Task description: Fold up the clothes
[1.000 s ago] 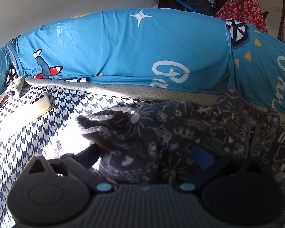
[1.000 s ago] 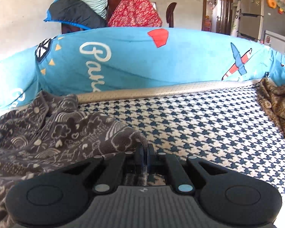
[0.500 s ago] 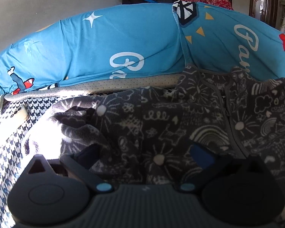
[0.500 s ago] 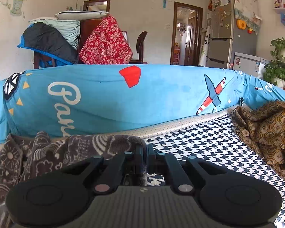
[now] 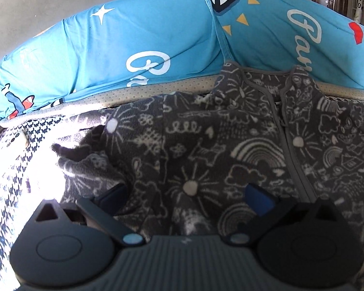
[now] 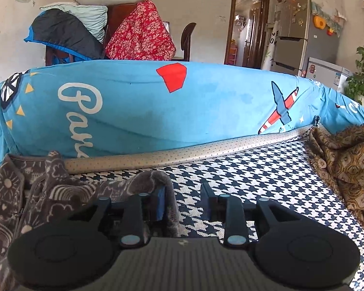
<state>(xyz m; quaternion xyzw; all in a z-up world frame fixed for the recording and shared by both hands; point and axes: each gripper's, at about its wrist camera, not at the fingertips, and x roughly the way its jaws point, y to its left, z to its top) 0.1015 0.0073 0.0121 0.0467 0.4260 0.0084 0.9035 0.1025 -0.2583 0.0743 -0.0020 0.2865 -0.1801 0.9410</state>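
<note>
A dark grey fleece jacket (image 5: pixel 206 145) with white doodles lies front up, zip running down its middle, on the houndstooth seat cover (image 5: pixel 12 181). My left gripper (image 5: pixel 186 196) hovers just over its left half, open wide, with the fleece lying below and between the fingers. In the right wrist view the jacket (image 6: pixel 60 194) fills the lower left. My right gripper (image 6: pixel 183 198) is at its right edge with jaws opening. A fold of the fleece still hangs over the left finger (image 6: pixel 160 198), and the pads do not press on it.
The blue printed back cushion (image 6: pixel 157 111) runs along the far edge of the seat. A brown patterned cloth (image 6: pixel 347 165) is heaped at the right end. A white phone (image 5: pixel 14 140) lies at the far left. Houndstooth cover (image 6: pixel 267 169) lies bare between jacket and brown cloth.
My right gripper, shut on the jacket's edge before, has parted its jaws and let go. My left gripper has slid right across the jacket, still open.
</note>
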